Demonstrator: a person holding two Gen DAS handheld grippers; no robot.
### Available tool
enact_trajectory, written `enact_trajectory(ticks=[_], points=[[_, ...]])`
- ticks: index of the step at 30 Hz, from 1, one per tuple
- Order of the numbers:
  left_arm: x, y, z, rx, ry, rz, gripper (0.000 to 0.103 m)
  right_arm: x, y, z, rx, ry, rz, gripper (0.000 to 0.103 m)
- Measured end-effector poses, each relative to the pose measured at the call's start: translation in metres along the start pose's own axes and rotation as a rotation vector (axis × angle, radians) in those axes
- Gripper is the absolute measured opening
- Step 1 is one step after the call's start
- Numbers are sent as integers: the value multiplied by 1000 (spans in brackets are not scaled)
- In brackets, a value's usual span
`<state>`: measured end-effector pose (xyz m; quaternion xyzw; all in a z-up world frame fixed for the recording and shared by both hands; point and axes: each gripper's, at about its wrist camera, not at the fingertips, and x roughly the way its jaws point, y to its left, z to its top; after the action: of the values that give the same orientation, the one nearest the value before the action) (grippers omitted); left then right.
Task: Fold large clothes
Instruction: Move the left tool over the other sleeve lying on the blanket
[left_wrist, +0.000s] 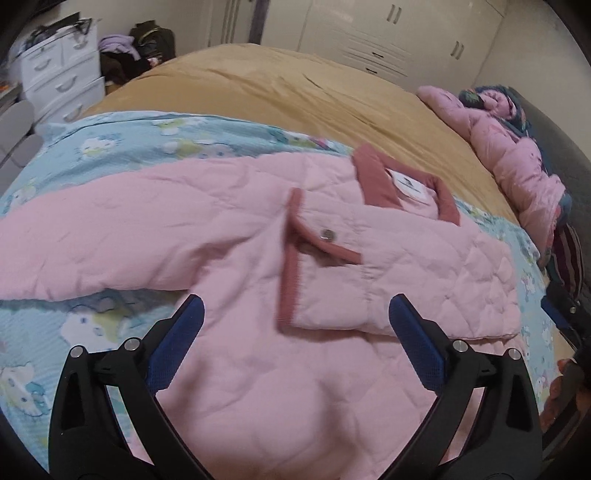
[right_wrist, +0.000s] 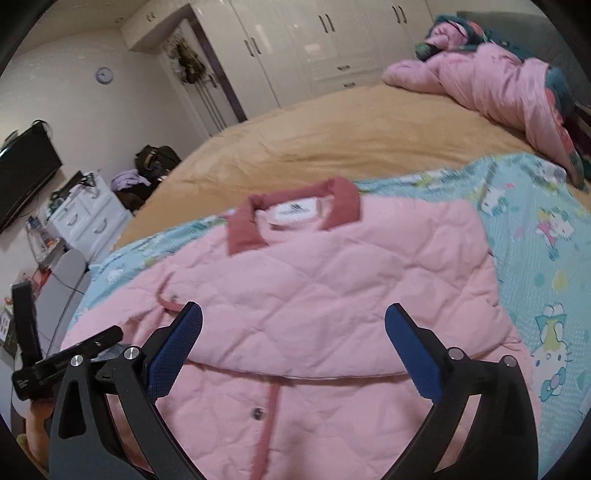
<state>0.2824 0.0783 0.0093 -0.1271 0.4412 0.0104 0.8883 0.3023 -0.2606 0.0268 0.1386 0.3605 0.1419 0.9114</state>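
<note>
white built-in wardrobe doors (right_wrist: 325, 40) and pale walls close off the bedroom behind a wide bed with a mustard-tan cover (left_wrist: 295, 88). over the nearer part of that bed lies a light blue cotton sheet printed with cartoon cats (right_wrist: 535, 229). on the sheet, ahead of and beneath both pairs of jaws, lies the task's garment, a pale pink quilted jacket with a dusty-rose collar and trim (left_wrist: 229, 229); one side is folded across its front, and its collar, with a white label, points away from the jaws. far beyond the jaws, at the head of the bed, a second puffy pink jacket lies heaped (right_wrist: 509, 85) on dark patterned fabric. off to the left of the jaws stands a white chest of drawers (left_wrist: 62, 81).

the left gripper (left_wrist: 295, 317) hangs just above the jacket with its blue-padded jaws spread wide, nothing between the pads. the right gripper (right_wrist: 293, 325) is spread just as wide over the folded panel, also gripping nothing. a small metal snap button (left_wrist: 327, 234) sits on a trimmed flap beyond the left jaws.
</note>
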Motion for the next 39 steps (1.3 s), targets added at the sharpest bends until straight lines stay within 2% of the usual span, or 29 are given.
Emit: enact_trajectory(ticks=[5,15,25,39], points=[[-17,36,2,-35,-35,34,94,1,36,-5,-40,2,51,99],[-42,118,-1,-113,-77,120,94,13,101,-15,-99,-16,87,99],[-47,186,-8,-229,-90,131,94,27,156,-22,-181,10,128,99],[-50,250,-21,-359,-84,157,94,54,227,-37,-266,49,195,99]])
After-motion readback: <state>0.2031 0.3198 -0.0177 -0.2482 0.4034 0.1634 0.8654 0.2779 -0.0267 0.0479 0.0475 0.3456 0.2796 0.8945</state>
